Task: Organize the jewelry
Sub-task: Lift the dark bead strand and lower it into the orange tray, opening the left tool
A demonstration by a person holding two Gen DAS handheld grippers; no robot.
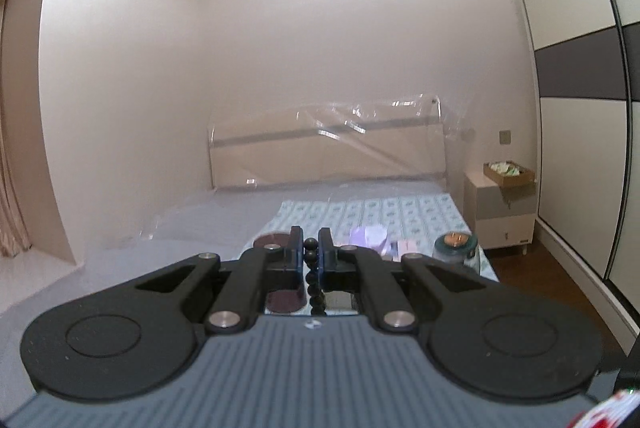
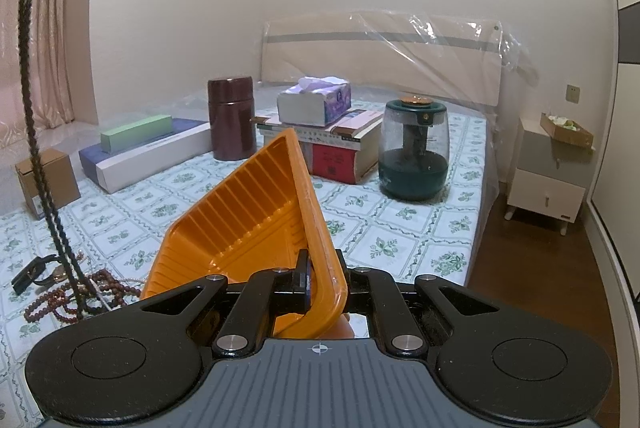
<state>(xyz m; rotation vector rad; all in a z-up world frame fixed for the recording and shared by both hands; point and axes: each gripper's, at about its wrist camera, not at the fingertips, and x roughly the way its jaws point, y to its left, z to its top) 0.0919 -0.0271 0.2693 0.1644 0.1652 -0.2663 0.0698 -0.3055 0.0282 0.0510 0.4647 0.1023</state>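
I am in a home bedroom. A bed (image 2: 400,228) with a green-flowered sheet lies ahead of me, its headboard (image 2: 380,47) at twelve o'clock under clear plastic wrap. At two o'clock a small bedside cabinet (image 2: 548,183) stands on wooden flooring, and tall wardrobe panels (image 1: 580,67) run along three o'clock. Pinkish curtains (image 2: 52,27) hang at ten o'clock against plain pale walls.

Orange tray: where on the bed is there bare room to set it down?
The tray has bare patterned sheet ahead and right of it, bordered by the books, the green jar and the bed edge. The near left is crowded: brown beads, a watch and the hanging black strand.
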